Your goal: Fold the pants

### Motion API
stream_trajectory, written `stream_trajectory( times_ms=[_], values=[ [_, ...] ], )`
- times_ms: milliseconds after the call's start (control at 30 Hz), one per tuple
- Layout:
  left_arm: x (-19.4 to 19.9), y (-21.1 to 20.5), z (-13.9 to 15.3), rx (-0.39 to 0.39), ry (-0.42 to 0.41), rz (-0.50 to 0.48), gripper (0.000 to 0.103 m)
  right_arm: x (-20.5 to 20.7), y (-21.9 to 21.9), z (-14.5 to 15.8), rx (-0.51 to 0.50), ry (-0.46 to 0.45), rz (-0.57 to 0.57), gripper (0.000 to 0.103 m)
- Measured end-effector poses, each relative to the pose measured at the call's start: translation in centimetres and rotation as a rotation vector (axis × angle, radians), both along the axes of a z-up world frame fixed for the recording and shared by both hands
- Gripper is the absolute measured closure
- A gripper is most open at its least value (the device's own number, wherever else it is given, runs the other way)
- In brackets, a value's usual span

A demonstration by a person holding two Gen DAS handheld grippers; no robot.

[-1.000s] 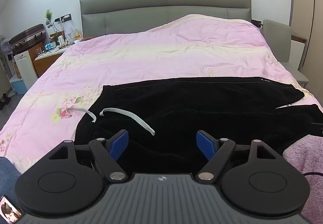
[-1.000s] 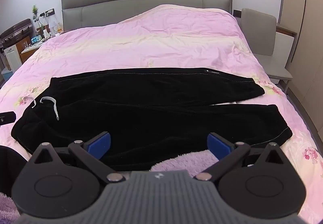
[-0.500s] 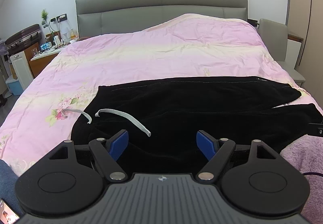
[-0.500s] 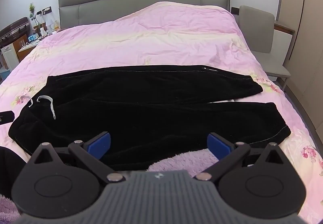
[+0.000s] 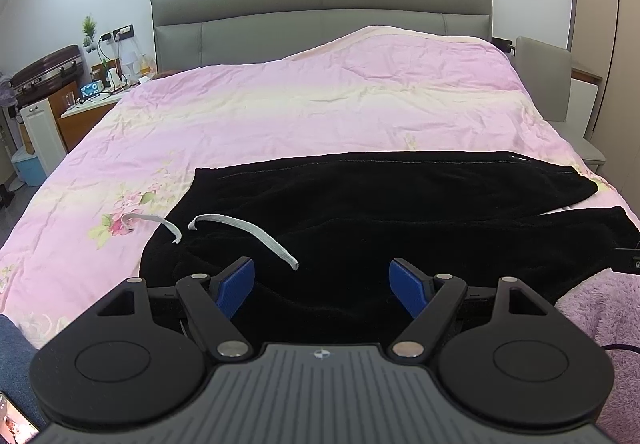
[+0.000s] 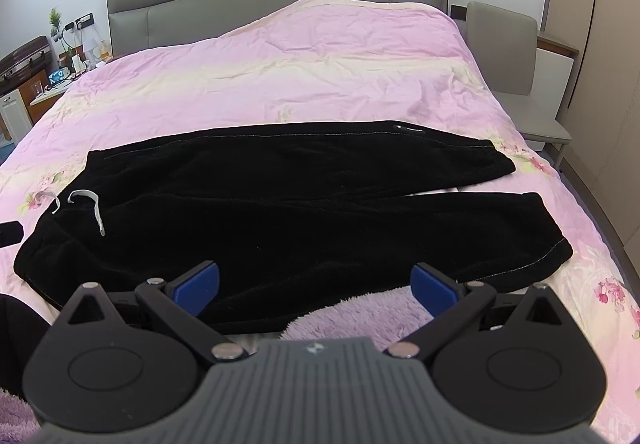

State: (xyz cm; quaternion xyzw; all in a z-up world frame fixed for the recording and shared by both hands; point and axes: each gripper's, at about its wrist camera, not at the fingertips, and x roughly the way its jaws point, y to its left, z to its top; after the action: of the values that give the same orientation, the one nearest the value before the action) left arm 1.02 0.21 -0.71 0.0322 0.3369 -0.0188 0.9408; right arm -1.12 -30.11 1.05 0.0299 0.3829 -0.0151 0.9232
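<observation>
Black fleece pants [image 5: 380, 220] lie spread across the near part of a pink bed [image 5: 304, 112], waist at the left with white drawstrings [image 5: 244, 232], both legs running right. They also show in the right wrist view [image 6: 288, 200], with the two leg cuffs apart at the right. My left gripper [image 5: 322, 286] is open and empty, held above the waist end near the front edge. My right gripper [image 6: 316, 284] is open and empty, above the near leg's front edge.
A fuzzy purple cloth [image 6: 356, 314] lies at the bed's front edge below the right gripper. A grey headboard [image 5: 320, 12] stands at the back. A cluttered nightstand [image 5: 96, 96] is on the left, a grey chair [image 6: 504, 56] on the right.
Both grippers have shifted slightly; the pants sit a touch lower and more to the left in both views. The pants themselves have not moved. Both grippers stay open.
</observation>
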Motion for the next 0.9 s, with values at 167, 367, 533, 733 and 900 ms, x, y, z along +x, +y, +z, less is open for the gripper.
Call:
stream_trajectory(
  times_ms=[167,367,533,733,900],
  values=[
    [-0.03,-0.1,-0.09,0.003,0.002,0.002,0.013,0.0,-0.03,-0.09,0.005,0.005,-0.004,0.005],
    [-0.05,-0.1,-0.09,0.003,0.001,0.004,0.013,0.02,-0.06,-0.09,0.005,0.004,-0.003,0.005],
    [-0.06,-0.1,-0.1,0.002,0.001,0.004,0.013,0.02,-0.13,-0.11,0.004,0.003,-0.004,0.005],
    [-0.06,-0.09,-0.1,0.003,0.001,0.004,0.013,-0.02,-0.16,-0.13,0.002,0.003,-0.006,0.005],
    [-0.16,0.04,-0.15,0.0,0.001,0.01,0.013,-0.11,-0.3,-0.14,0.003,0.006,-0.007,0.005]
  ],
)
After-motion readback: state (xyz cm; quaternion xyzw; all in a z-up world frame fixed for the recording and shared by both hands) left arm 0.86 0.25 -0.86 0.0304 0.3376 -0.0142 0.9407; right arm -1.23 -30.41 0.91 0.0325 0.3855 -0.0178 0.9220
